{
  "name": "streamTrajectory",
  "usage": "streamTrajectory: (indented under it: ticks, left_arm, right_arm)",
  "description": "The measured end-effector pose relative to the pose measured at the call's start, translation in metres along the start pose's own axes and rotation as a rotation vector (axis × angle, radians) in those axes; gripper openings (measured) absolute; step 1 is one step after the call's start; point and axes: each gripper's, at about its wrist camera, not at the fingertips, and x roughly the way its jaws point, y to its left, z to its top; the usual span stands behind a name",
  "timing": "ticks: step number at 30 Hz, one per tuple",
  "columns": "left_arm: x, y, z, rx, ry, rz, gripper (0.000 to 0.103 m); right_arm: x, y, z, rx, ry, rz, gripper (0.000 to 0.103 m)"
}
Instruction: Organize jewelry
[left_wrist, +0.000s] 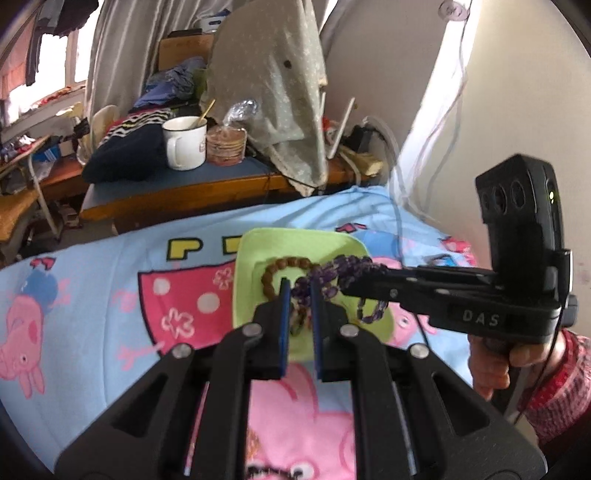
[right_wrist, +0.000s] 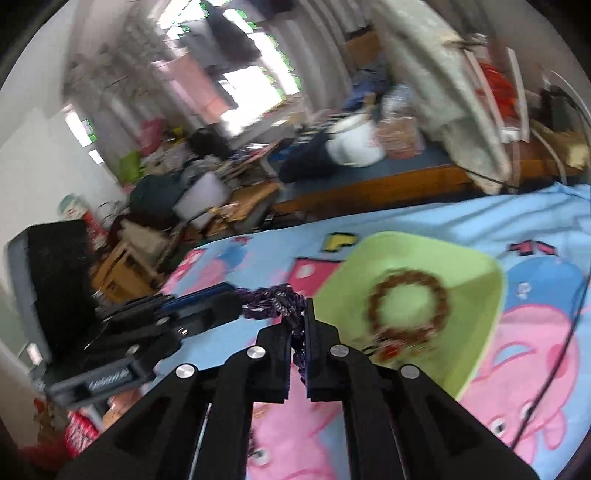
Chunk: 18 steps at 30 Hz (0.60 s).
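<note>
The left tool (left_wrist: 297, 286) is hovering over a light green square plastic tray (left_wrist: 258, 251) that is lying on a bed under a blue cartoon-pig blanket (left_wrist: 92, 295). Its blue-padded fingers (left_wrist: 284, 314) are standing almost closed, and strands of a purple beaded necklace (left_wrist: 332, 271) are passing through the narrow gap between them; in the right wrist view the necklace is bunching at this tool's tips, so it appears to be pinching the strand.

The right tool (right_wrist: 297, 317) is reaching in from the right side of the left tool, held by a hand (left_wrist: 491, 365) in a red patterned sleeve. Its fingers are fully closed on the same purple necklace, which is hanging down between them. The necklace is stretching from one tool to the other, with a loop dangling below the right tool over the tray's near right corner.

A brown wooden bead bracelet (left_wrist: 273, 269) is lying in the tray, just ahead of the left tool's tips and to the right of the right tool.

Beyond the bed, a white enamel mug (left_wrist: 184, 142) is standing on a cluttered table (left_wrist: 147, 184).
</note>
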Motion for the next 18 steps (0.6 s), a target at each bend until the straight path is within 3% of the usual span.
streamTrajectory:
  ticks: [3, 4, 6, 9, 12, 18]
  left_arm:
    - [0.031, -0.006, 0.009, 0.039, 0.018, 0.133, 0.028]
    - [0.044, -0.008, 0.009, 0.061, 0.026, 0.198, 0.029]
    - [0.06, -0.011, 0.002, 0.102, 0.048, 0.286, 0.029]
    - [0.066, -0.007, -0.012, 0.118, 0.052, 0.331, 0.029]
    - [0.067, -0.003, -0.023, 0.129, 0.053, 0.387, 0.029]
    - [0.041, 0.01, -0.042, 0.099, 0.017, 0.414, 0.029]
  right_arm:
    - [0.017, -0.023, 0.012, -0.02, 0.0, -0.155, 0.0]
    - [0.022, -0.031, 0.012, -0.031, -0.002, -0.232, 0.0]
    - [0.025, -0.043, 0.008, -0.009, -0.011, -0.283, 0.0]
    - [0.016, -0.051, -0.007, 0.04, -0.037, -0.237, 0.0]
    - [0.01, -0.04, -0.022, -0.027, -0.051, -0.254, 0.005]
    - [-0.001, -0.011, -0.039, -0.024, -0.067, -0.182, 0.007]
